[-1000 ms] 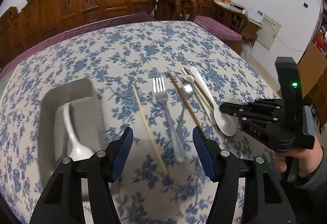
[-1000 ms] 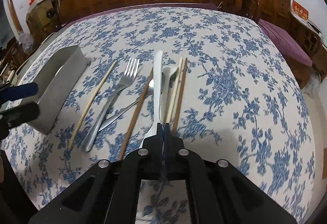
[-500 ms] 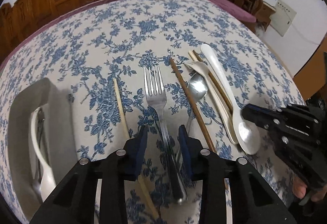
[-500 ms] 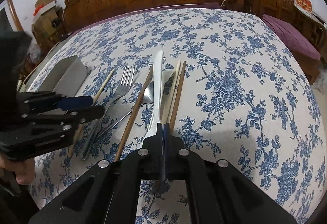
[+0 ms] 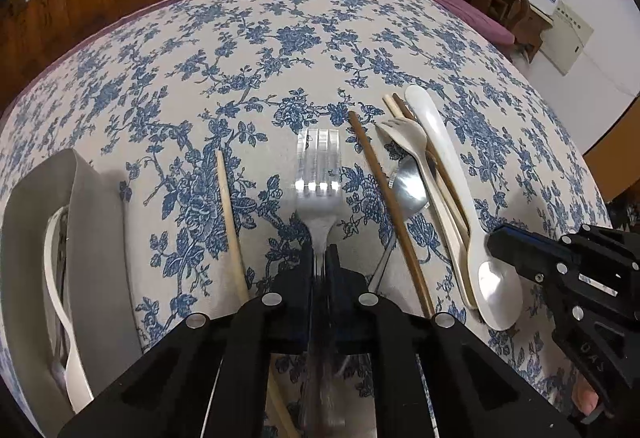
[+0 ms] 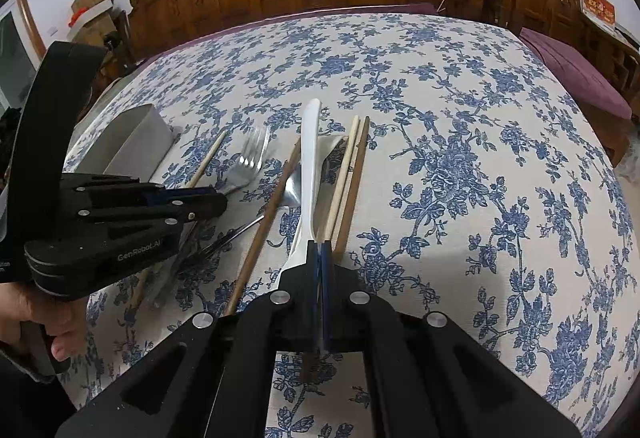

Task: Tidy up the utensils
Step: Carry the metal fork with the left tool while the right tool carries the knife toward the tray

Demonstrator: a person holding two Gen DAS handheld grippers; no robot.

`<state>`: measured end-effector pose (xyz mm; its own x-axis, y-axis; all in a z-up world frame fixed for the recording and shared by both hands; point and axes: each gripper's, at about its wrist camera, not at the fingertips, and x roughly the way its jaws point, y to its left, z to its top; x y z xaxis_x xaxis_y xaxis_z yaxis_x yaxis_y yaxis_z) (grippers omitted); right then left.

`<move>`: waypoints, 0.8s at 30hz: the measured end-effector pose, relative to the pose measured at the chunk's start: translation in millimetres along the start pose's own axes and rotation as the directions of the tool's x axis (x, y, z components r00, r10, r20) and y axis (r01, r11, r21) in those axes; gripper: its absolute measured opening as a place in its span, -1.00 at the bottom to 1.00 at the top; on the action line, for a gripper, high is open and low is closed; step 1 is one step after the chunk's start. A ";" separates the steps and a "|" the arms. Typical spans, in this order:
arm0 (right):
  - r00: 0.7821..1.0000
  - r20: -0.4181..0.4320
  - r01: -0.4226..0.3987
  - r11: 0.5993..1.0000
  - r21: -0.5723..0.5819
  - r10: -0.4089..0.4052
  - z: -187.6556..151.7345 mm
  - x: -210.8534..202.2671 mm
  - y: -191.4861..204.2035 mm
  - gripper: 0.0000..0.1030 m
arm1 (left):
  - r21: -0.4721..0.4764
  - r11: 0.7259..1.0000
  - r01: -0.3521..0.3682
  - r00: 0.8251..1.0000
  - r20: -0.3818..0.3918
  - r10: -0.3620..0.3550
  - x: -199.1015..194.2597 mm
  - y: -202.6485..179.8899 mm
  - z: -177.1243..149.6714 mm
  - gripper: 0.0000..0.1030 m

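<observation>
The left tongs [image 5: 320,262] are clenched on the neck of the metal fork [image 5: 318,174], which lies flat on the worktop [image 5: 280,38] between a pale chopstick [image 5: 230,218] and a brown one [image 5: 388,210]. The right tongs [image 6: 319,258] are clamped on the white spoon [image 6: 309,166] near its bowl. I'd guess the fork's stiff, slick and a bit heavy, so a grip near the neck should keep it from swivelling on the way to the tray [image 5: 92,238] on the left.
</observation>
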<state>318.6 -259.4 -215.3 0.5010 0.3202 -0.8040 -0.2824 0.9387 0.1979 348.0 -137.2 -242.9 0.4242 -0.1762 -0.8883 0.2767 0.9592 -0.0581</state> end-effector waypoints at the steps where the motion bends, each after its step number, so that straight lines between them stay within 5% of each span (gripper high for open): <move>1: 1.000 0.001 -0.002 1.000 0.001 0.002 0.1 -0.5 0.1 -0.96 | 0.004 1.000 -0.003 1.000 0.006 0.003 -2.7 -0.4 -0.8 -0.89; 24: 0.998 0.047 -0.025 0.997 -0.077 0.029 14.8 -38.2 59.6 -0.96 | -0.004 1.000 -0.020 0.987 0.162 0.020 -102.9 26.7 -2.8 -0.89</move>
<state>294.7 -213.8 -164.4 0.5303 0.3527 -0.7710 -0.3573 0.9176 0.1740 309.3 -92.9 -154.3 0.5636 -0.1903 -0.8038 0.2649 0.9633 -0.0423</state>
